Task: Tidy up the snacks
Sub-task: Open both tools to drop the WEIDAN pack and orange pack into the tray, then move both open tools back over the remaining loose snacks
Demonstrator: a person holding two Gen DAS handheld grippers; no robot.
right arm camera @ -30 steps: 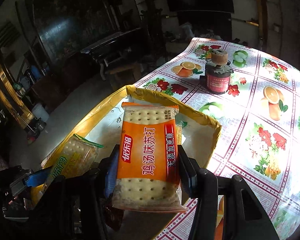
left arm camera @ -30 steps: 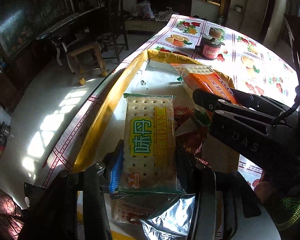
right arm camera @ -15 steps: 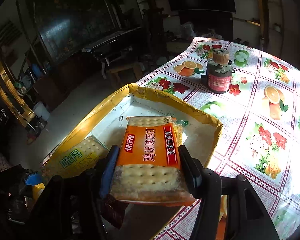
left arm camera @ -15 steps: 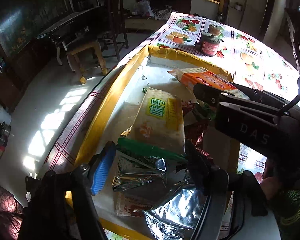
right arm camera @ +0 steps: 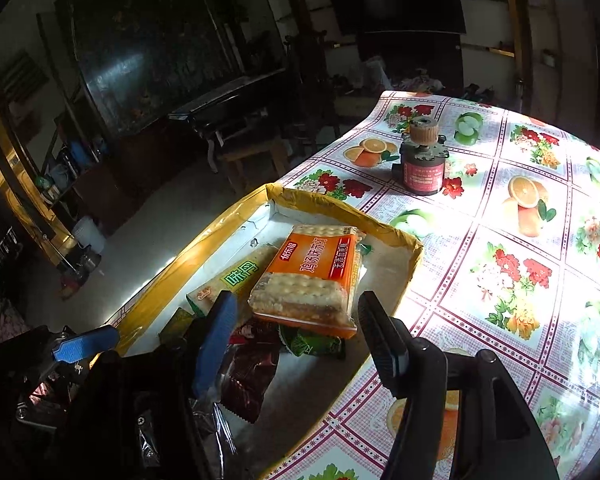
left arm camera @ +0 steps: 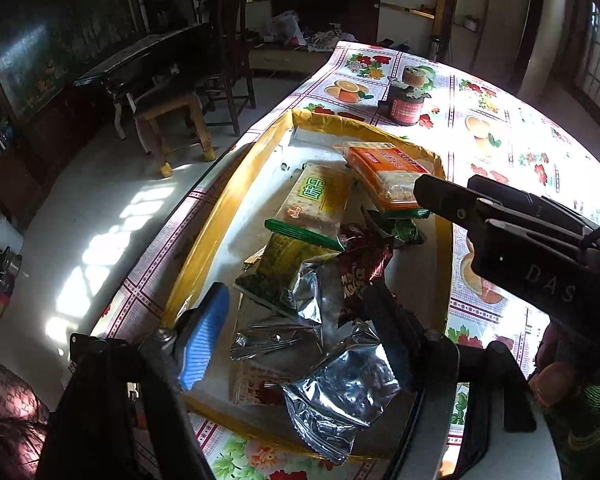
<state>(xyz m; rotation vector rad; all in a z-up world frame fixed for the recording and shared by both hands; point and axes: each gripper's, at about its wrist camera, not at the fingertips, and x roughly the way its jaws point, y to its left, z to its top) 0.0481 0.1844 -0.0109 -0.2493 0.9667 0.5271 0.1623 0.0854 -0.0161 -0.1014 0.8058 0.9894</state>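
Observation:
A shallow white tray with a yellow rim lies on the table and holds the snacks. A yellow-green cracker pack rests on foil and dark wrappers. An orange cracker pack lies beside it at the tray's far end. My left gripper is open and empty above the near wrappers. My right gripper is open and empty just behind the orange pack; its body also shows in the left wrist view.
A small dark jar with a red label stands on the fruit-print tablecloth beyond the tray. A wooden stool and dark chairs stand on the floor to the left of the table edge.
Both grippers have opened and pulled back. The yellow-green pack left my left gripper and the orange pack left my right gripper; both now lie in the tray.

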